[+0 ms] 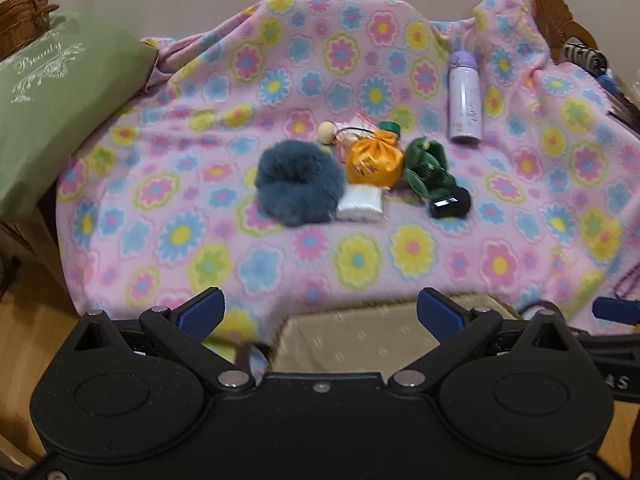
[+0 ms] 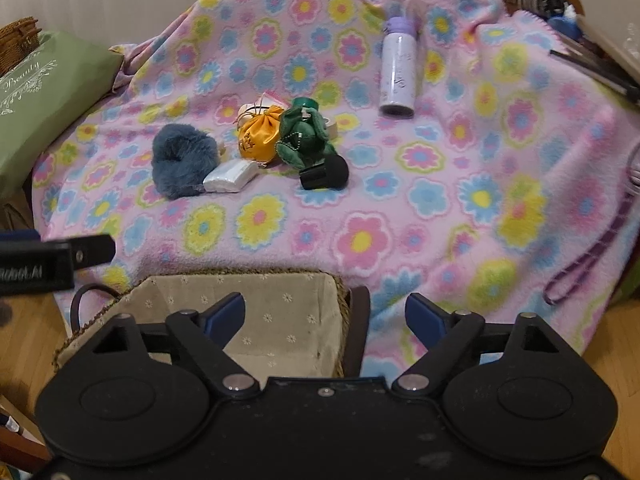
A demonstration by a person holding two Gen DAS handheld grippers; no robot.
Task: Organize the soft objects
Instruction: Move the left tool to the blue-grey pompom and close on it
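A cluster lies mid-blanket: a fluffy blue-grey scrunchie (image 1: 298, 182) (image 2: 184, 160), a white tissue pack (image 1: 359, 203) (image 2: 231, 176), an orange drawstring pouch (image 1: 374, 162) (image 2: 259, 136), a green plush toy (image 1: 426, 168) (image 2: 302, 136) and a black cylinder (image 1: 450, 204) (image 2: 325, 172). My left gripper (image 1: 320, 312) hovers open at the blanket's near edge, nothing between its blue pads. My right gripper (image 2: 325, 316) stands open and empty above a fabric-lined woven basket (image 2: 320, 280) (image 1: 360, 340). Both are well short of the cluster.
A flowered pink blanket (image 1: 240, 92) (image 2: 440, 208) covers the seat. A lilac bottle (image 1: 465, 98) (image 2: 397, 68) lies at the back right. A green cushion (image 1: 52, 108) (image 2: 44, 100) leans at left. A purple strap (image 2: 592, 248) trails at right. A wooden bead (image 1: 327, 132) sits behind the scrunchie.
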